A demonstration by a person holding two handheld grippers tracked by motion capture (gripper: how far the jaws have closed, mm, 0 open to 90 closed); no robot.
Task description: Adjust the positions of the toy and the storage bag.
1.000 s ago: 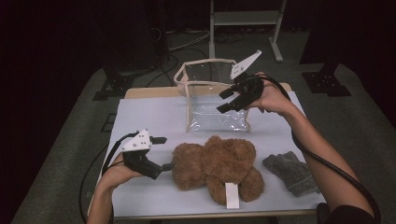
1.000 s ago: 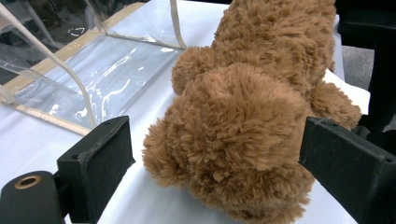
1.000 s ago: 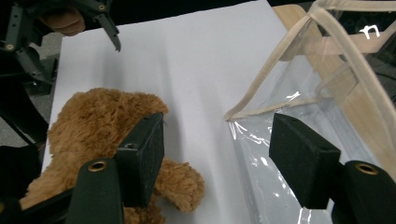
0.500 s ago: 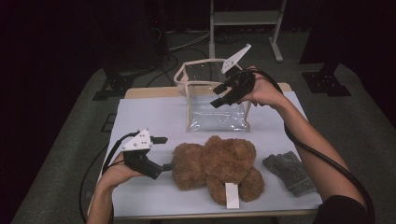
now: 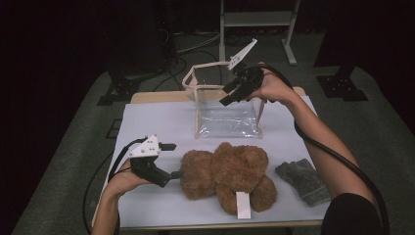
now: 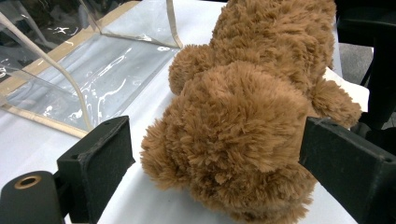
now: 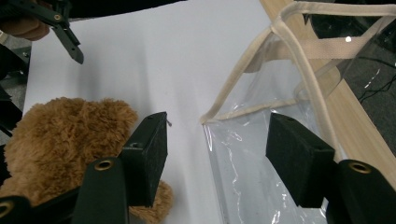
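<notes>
A brown teddy bear (image 5: 227,172) lies at the front of the white table cover (image 5: 156,122). My left gripper (image 5: 172,160) stands open at its left end. In the left gripper view the bear's head (image 6: 233,126) sits between the spread jaws of the left gripper (image 6: 219,161), with a gap at the left pad (image 6: 100,156). Behind the bear stands a clear bag (image 5: 226,117) with beige trim. My right gripper (image 5: 234,93) hovers over its top, open, its jaws having just been closing. In the right gripper view the bag's corner rim (image 7: 219,114) lies between the right gripper's (image 7: 219,158) jaws, untouched.
A grey knitted glove (image 5: 301,180) lies at the front right of the table. A white tag (image 5: 243,205) hangs from the bear. The wooden table edge (image 5: 156,96) shows at the back. A metal stand (image 5: 254,19) and cables sit on the dark floor beyond.
My right gripper has moved left across the top of the clear bag. The left gripper and the bear have stayed where they were.
</notes>
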